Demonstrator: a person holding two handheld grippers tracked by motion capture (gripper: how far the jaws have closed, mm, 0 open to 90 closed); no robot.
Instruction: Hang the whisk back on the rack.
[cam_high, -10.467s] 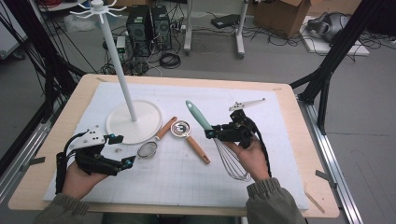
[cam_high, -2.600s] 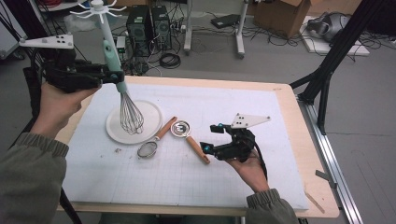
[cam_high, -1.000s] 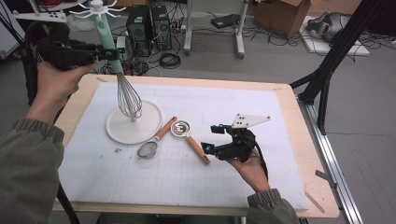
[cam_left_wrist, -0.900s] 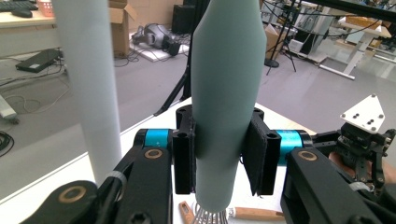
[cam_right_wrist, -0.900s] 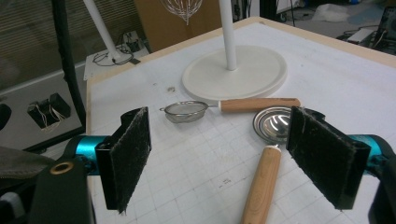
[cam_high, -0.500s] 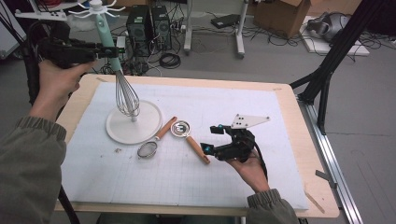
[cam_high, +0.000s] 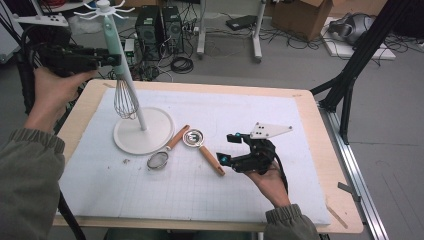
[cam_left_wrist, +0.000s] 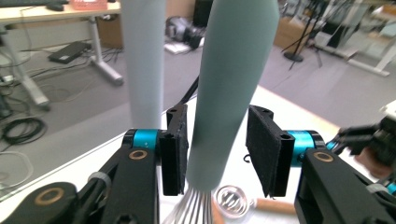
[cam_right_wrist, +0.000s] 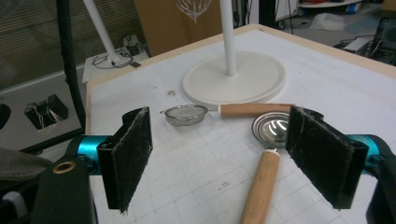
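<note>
Now the left gripper (cam_high: 107, 58) has lifted the whisk (cam_high: 123, 92) higher than a moment ago, up beside the white stand's (cam_high: 142, 131) pole near its hooks; the wires hang clear of the stand's base. In the left gripper view the jaws look slightly parted around the teal handle, one pad touching. On the white mat (cam_high: 200, 165) lie a small sieve (cam_high: 158, 160) and a wooden-handled strainer (cam_high: 195, 138). The right gripper (cam_high: 228, 148) rests gaping on the mat.
</note>
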